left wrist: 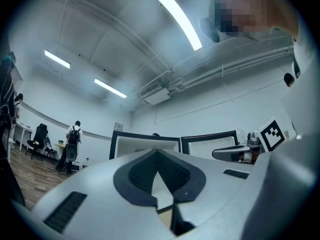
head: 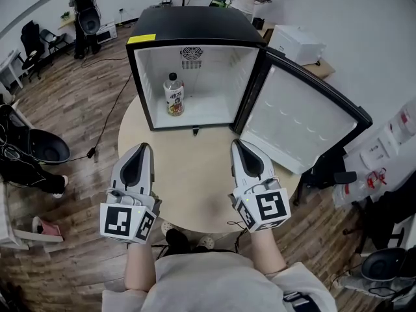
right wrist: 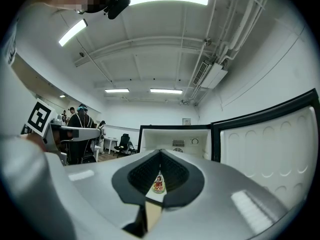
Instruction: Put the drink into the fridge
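1. Round beige desk [head: 195, 187] on wood-plank floor [head: 84, 109], carrying a black mini fridge [head: 188, 34] at its far side.
2. Fridge door [head: 299, 119] swung wide to the right, out past the desk edge.
3. Drink bottle [head: 173, 95] upright inside, on the left of the fridge floor.
4. Left claw [head: 139, 149] and right claw [head: 238, 145] both closed and empty, over bare desk before the opening.

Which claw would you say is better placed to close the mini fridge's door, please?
Right, probably: the right claw lies close to the open black-edged fridge door, which swings out on that side; the left claw sits farther off. Both are shut, empty.
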`<control>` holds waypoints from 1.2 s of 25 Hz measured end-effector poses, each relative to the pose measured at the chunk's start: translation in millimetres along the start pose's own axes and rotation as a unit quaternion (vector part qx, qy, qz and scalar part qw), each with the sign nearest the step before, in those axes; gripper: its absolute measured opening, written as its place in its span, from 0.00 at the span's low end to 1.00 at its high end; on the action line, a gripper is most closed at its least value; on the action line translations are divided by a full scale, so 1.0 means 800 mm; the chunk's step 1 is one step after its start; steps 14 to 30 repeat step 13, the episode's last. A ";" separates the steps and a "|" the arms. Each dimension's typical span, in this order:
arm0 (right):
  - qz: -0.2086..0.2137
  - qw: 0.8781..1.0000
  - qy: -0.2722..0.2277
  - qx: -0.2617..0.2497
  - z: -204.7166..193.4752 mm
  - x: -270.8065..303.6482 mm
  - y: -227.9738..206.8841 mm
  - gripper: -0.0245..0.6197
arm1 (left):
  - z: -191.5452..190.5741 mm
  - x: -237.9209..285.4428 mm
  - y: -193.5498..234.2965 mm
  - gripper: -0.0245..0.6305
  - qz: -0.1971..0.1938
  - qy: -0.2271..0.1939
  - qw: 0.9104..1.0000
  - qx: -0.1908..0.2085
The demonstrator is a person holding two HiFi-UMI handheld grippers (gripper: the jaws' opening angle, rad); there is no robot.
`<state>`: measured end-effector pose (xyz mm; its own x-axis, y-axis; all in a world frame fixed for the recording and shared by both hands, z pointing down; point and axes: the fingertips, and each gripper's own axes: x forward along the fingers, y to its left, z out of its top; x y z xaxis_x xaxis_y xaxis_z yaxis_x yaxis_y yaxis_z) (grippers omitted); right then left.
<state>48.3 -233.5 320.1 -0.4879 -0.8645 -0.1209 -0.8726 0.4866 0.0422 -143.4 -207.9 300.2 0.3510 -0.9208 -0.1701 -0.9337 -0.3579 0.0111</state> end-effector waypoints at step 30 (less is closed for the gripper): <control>0.002 1.000 -0.009 0.013 0.002 -0.016 -0.006 0.05 | 0.005 -0.007 -0.020 0.05 0.002 -0.004 1.000 0.006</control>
